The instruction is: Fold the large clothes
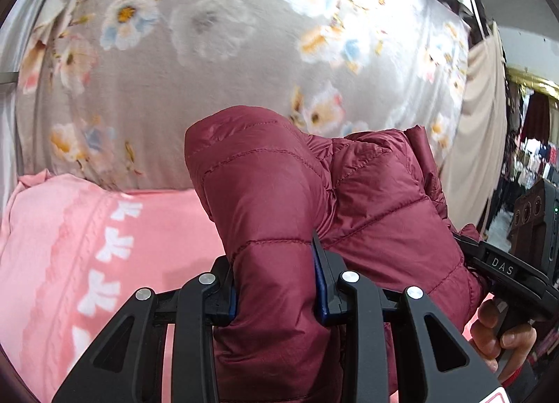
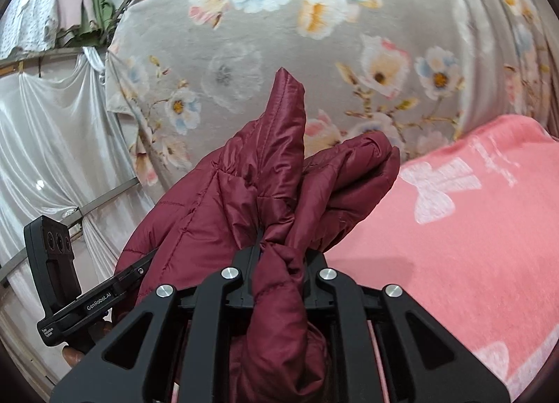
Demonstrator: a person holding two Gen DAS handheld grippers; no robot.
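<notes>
Left wrist view: the left tool (image 1: 276,294) is clamped on a thick quilted fold of the maroon puffer jacket (image 1: 279,200), blue pads pressing in from both sides. The jacket is held up in the air above the pink blanket (image 1: 104,246), in front of the floral hanging cloth (image 1: 209,53). The right tool (image 2: 279,263) is nearly closed on a narrower bunched twist of the same jacket, and a pointed flap stands up above that grip.

The fabric is slick and puffy, so I judge slipping to be the main risk. The right grip catches only a scrunched rope of material, which could slide out if the hands pull apart to spread the garment. The two holds sit close together, so most of the jacket hangs unseen below. It may land crumpled or twisted on the blanket rather than flat. A dangling sleeve could also tuck under the body and spoil the fold.
</notes>
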